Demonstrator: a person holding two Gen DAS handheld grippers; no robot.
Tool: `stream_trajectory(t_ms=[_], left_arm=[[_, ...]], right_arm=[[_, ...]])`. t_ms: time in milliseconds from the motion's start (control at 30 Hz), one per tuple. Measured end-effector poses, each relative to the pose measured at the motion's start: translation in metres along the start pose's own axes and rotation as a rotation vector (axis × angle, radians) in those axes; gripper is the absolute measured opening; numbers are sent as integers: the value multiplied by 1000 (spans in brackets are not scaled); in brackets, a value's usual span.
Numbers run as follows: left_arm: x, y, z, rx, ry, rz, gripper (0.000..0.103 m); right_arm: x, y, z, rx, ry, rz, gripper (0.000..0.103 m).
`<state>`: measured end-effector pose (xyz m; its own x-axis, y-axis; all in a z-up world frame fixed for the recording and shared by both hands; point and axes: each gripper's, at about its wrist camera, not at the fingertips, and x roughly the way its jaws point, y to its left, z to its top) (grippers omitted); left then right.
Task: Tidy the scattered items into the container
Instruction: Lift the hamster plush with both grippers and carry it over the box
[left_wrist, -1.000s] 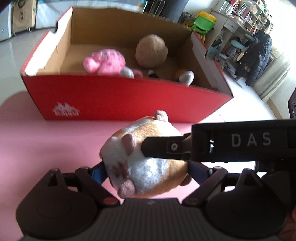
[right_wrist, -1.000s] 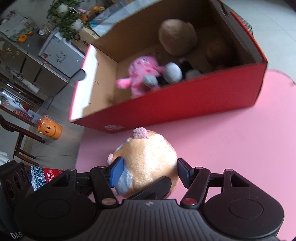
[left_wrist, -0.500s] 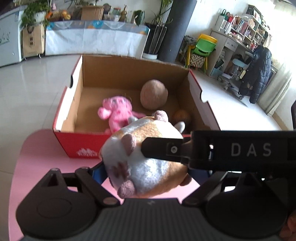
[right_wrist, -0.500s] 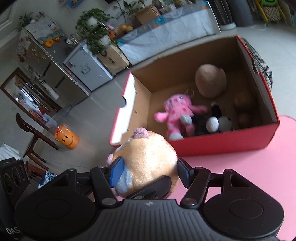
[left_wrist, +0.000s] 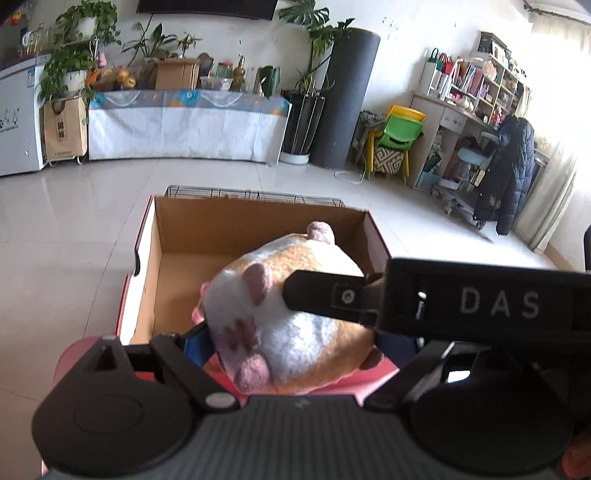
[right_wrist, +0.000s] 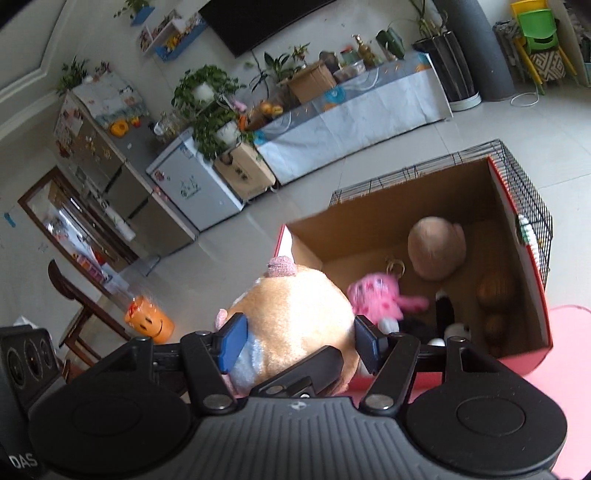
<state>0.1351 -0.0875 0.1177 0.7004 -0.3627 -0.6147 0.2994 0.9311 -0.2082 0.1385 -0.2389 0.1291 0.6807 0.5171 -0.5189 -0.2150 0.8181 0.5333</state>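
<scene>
Plush (left_wrist: 295, 317) held in the air between both tools, in front of and above the box (right_wrist: 532, 258). Judged light and soft; fur compresses, so grip across the round body, not the ears. Left gripper (left_wrist: 291, 343) pinches its sides; right gripper (right_wrist: 295, 343) clamps it crosswise, blue pads (right_wrist: 231, 341) sunk into the fur. Both tools tilt down toward the box. Beyond, inside the box: pink toy (right_wrist: 376, 299), brown ball (right_wrist: 436, 251).

The plush hamster (left_wrist: 295, 317) sits between both hand-held grippers, in front of the box (right_wrist: 532, 288). In the box lie a plush pig (right_wrist: 376, 295) and a ball (right_wrist: 436, 251). The box stands on the desk (right_wrist: 569, 339).
</scene>
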Motion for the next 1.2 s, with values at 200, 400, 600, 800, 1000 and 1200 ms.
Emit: stream_trajectory(t_ms=[200, 400, 600, 800, 1000, 1200], left_arm=[[15, 0, 17, 24, -21, -16, 90], [30, 1, 31, 56, -42, -25, 90], [46, 10, 38, 64, -52, -34, 90], [70, 19, 39, 40, -24, -34, 90], [91, 30, 37, 26, 7, -55, 90], [108, 39, 34, 6, 32, -57, 90]], right_arm=[[9, -3, 16, 10, -37, -11, 64], [22, -9, 31, 34, -75, -15, 64], [38, -13, 40, 57, -101, -22, 64], [60, -25, 44, 89, -87, -40, 64], [77, -38, 47, 106, -71, -72, 64], [91, -51, 48, 133, -57, -94, 64]])
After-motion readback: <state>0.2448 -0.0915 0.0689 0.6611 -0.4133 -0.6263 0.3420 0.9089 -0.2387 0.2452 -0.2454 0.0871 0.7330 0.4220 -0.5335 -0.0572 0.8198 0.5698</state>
